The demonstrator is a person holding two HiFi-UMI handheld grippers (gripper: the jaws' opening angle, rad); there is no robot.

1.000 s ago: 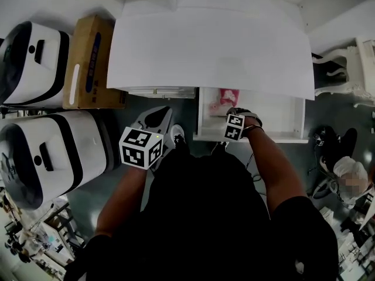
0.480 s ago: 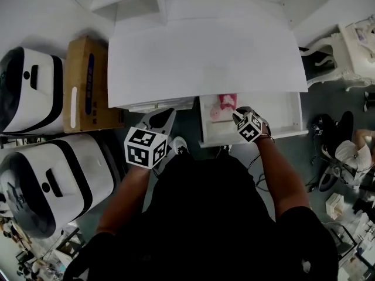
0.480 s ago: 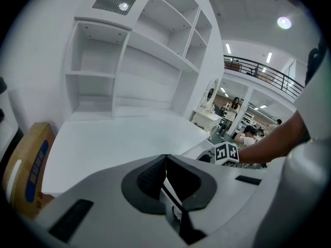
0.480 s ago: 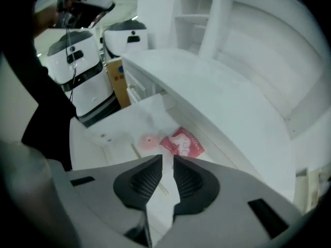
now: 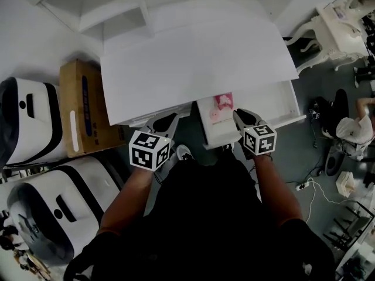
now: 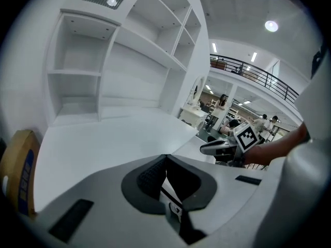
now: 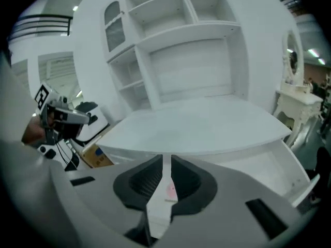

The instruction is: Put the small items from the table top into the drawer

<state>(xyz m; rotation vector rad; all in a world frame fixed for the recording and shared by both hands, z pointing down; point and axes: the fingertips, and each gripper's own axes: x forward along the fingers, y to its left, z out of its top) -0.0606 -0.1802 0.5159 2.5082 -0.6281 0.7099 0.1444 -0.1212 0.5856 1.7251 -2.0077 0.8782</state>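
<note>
my left tongs [image 6: 165, 157] are pressed together at the tips and hold nothing, low in front of the white table [image 5: 193, 63]. my right tongs [image 7: 164, 160] stand a thin slit apart, empty, just at the front edge of the open drawer [image 5: 275, 101]. the pink small items [image 5: 223, 101] lie in the drawer's left end.

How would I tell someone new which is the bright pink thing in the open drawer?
Find the big white desk; under its right half a white drawer stands pulled out. At the drawer's left end, by the desk edge, lies the pink item, the only strong colour there, deeper in than the paler round piece beside it.
</note>
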